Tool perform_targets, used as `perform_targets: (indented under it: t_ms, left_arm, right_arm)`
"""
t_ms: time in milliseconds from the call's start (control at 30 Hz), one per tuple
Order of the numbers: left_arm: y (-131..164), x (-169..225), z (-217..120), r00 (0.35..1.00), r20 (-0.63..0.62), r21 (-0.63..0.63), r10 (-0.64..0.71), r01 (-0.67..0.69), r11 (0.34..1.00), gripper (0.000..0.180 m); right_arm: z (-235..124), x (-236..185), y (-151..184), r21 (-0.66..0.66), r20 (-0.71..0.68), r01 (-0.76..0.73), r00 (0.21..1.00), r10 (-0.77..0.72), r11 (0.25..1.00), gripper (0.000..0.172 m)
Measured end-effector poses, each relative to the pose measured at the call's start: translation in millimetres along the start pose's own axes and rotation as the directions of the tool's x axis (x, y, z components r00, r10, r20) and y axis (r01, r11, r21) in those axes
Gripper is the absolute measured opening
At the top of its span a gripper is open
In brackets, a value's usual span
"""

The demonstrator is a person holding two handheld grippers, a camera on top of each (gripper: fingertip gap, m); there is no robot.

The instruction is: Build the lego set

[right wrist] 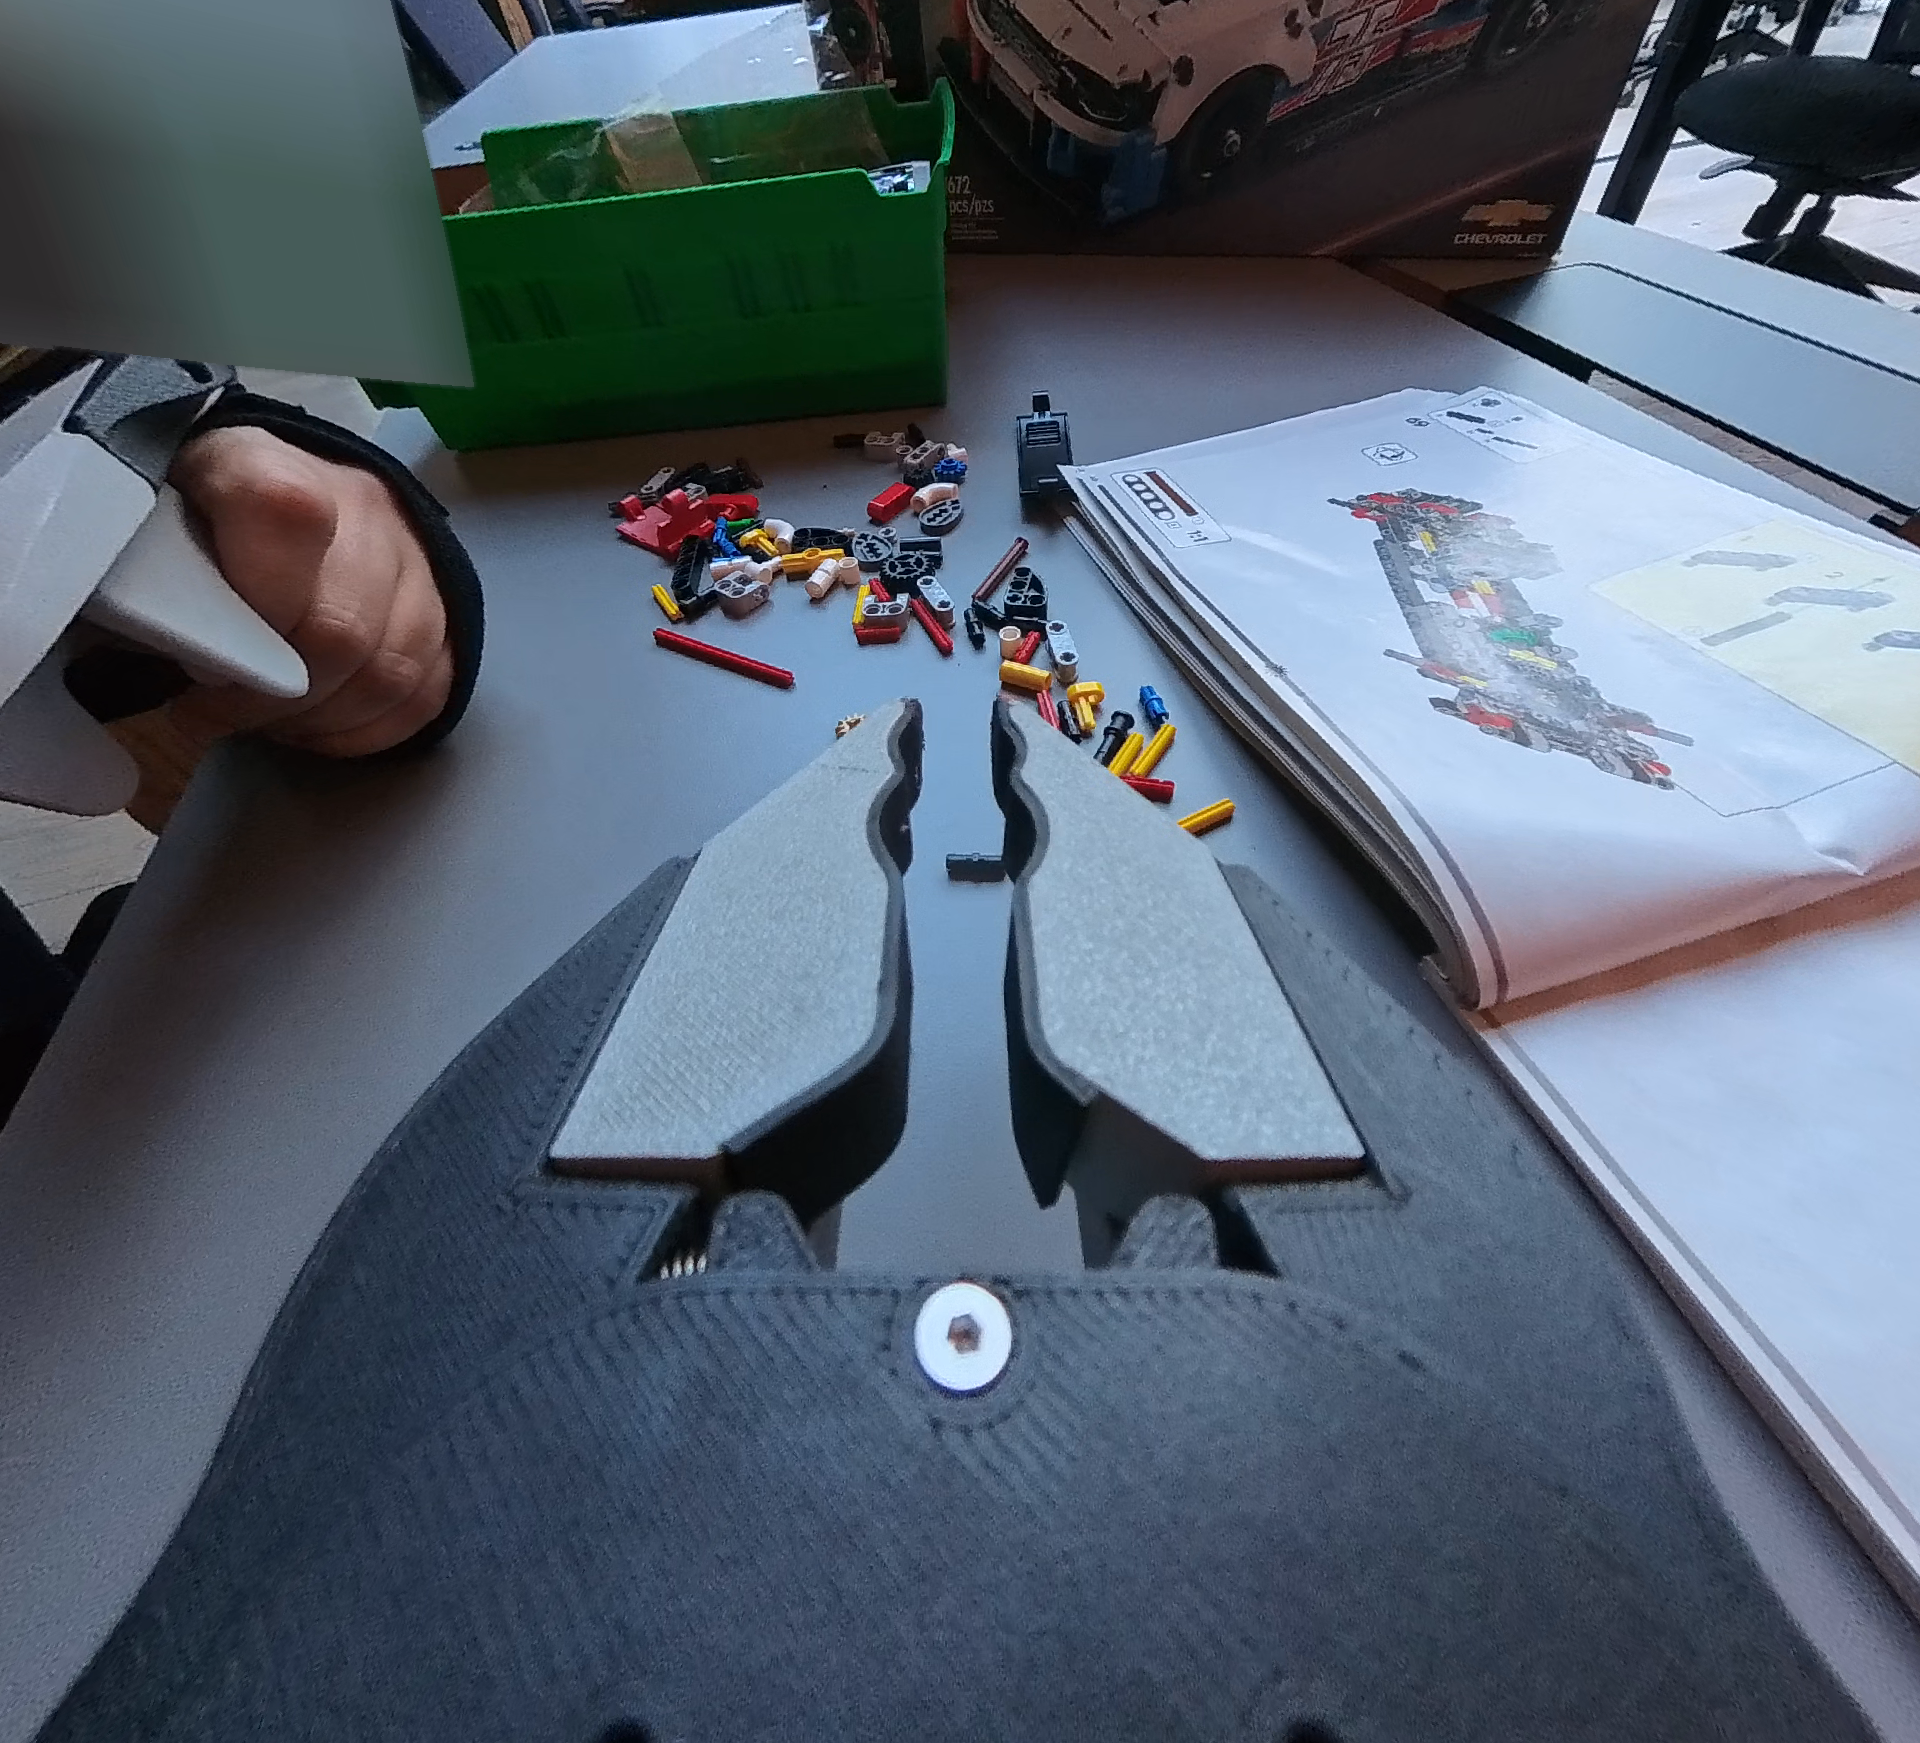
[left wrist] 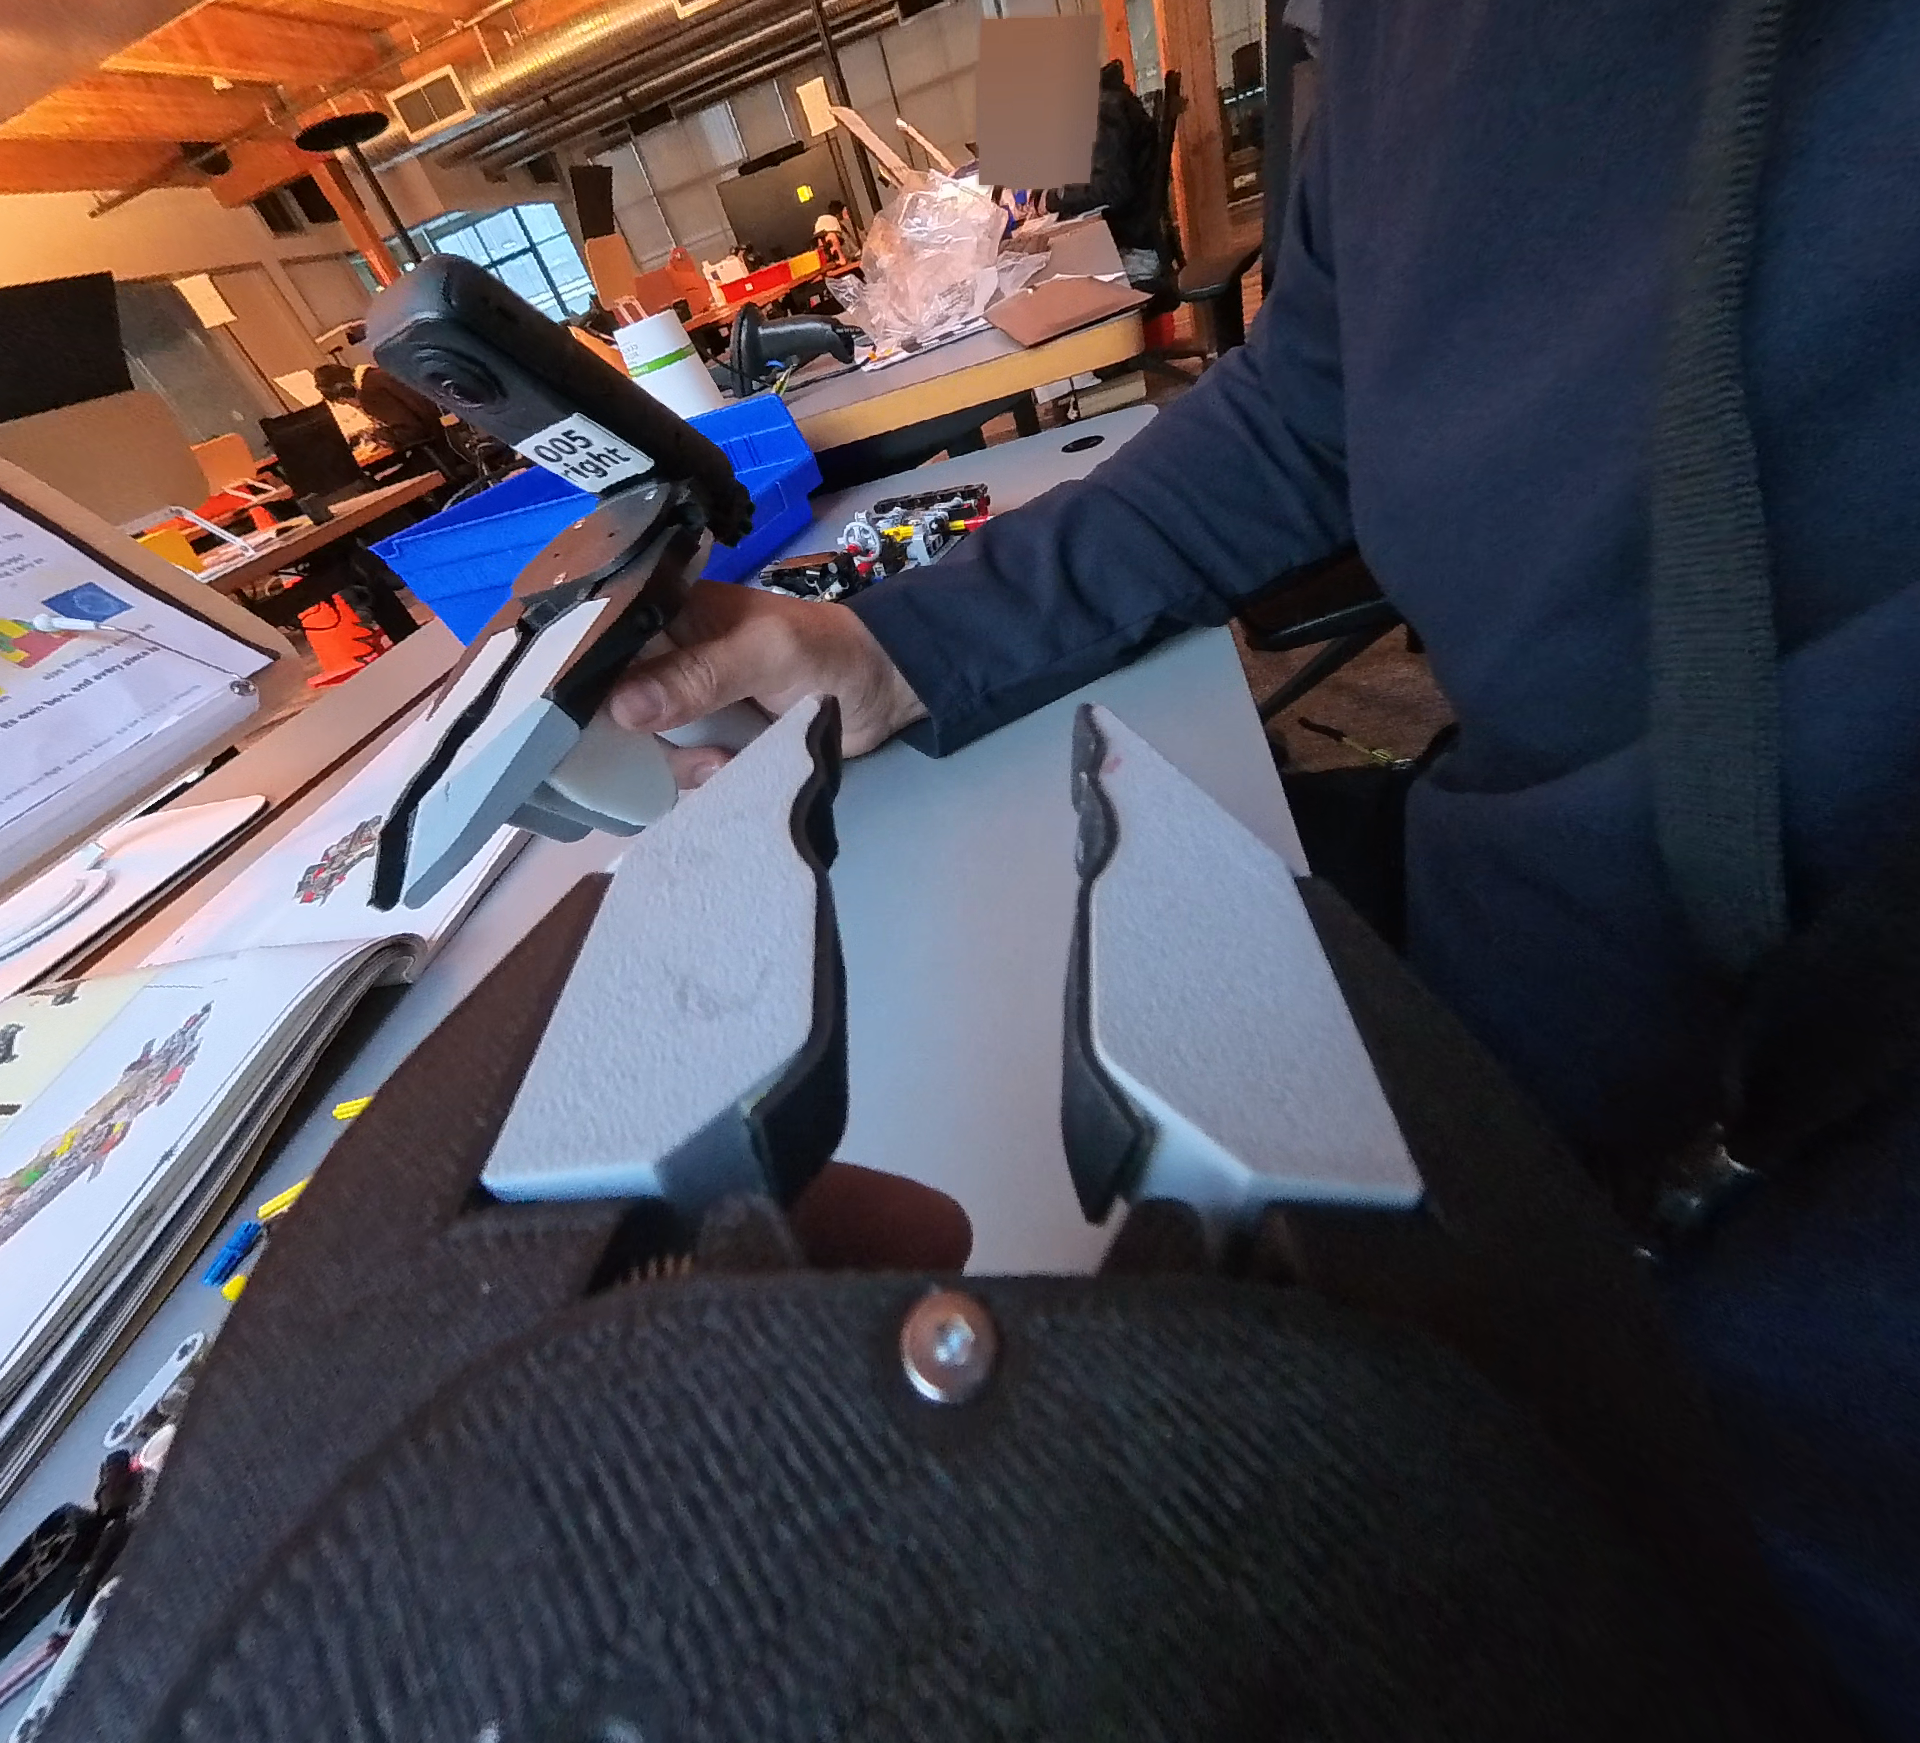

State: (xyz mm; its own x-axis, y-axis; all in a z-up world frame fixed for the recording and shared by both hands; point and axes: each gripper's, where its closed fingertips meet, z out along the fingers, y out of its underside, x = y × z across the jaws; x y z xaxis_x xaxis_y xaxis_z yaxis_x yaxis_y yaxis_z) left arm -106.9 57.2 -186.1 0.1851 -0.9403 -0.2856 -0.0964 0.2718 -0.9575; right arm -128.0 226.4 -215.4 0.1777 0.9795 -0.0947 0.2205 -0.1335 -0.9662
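Grey counter (right wrist: 416, 914), workshop behind. Your right gripper (right wrist: 956, 737) hovers low with fingers narrow and nothing between them; loose building pieces (right wrist: 831, 561) scatter at 12 o'clock, one black pin (right wrist: 975, 865) on the counter beneath the fingers (not gripped). Open instruction booklet (right wrist: 1558, 654) at 2 o'clock, green bin (right wrist: 707, 322) at 11. Your left gripper (left wrist: 956, 758) has fingers wide, empty, over bare counter. A part-built model (left wrist: 883, 540) sits beyond your sleeve.

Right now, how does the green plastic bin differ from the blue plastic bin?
The green plastic bin stands upright beside the boxed car set and holds clear bags; the blue plastic bin lies behind the right gripper, and its contents cannot be seen. Both rest on the grey table.
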Motion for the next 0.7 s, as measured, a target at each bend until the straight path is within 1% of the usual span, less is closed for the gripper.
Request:
perform_targets:
  t_ms: [467, 500, 533, 600, 633, 700]
  left_arm:
    - [0.1, -3.1, 0.1, 1.0, 0.014, -0.001, -0.012, 0.012, 1.0, 0.042]
    - [1.1, -8.2, 0.2, 0.999, 0.038, -0.005, -0.033, 0.033, 0.999, 0.046]
    - [2.1, -15.8, -0.2, 0.995, 0.065, -0.006, -0.073, 0.073, 0.997, 0.056]
    - [8.0, -39.6, -4.7, 0.969, 0.137, -0.009, -0.204, 0.207, 0.978, 0.077]
    - [15.7, -53.3, -9.9, 0.949, 0.182, -0.042, -0.258, 0.269, 0.962, 0.086]
    - [31.2, -72.8, -26.7, 0.919, 0.238, -0.155, -0.316, 0.357, 0.921, 0.096]
  right_arm:
    - [0.3, -0.1, 0.9, -0.005, 0.003, -0.004, 1.0, 0.004, 1.0, 0.01]
    - [0.4, -0.1, 0.9, -0.005, 0.004, -0.005, 1.0, 0.005, 1.0, 0.01]
    - [0.5, 0.0, 1.0, -0.006, 0.005, -0.007, 1.0, 0.007, 1.0, 0.01]
    - [0.4, -0.2, 0.9, -0.005, 0.006, -0.007, 1.0, 0.007, 1.0, 0.01]
    - [0.1, -0.2, 0.6, -0.003, 0.006, -0.007, 1.0, 0.007, 1.0, 0.01]
    - [-0.2, -0.5, 0.2, 0.002, 0.008, -0.006, 1.0, 0.006, 1.0, 0.009]
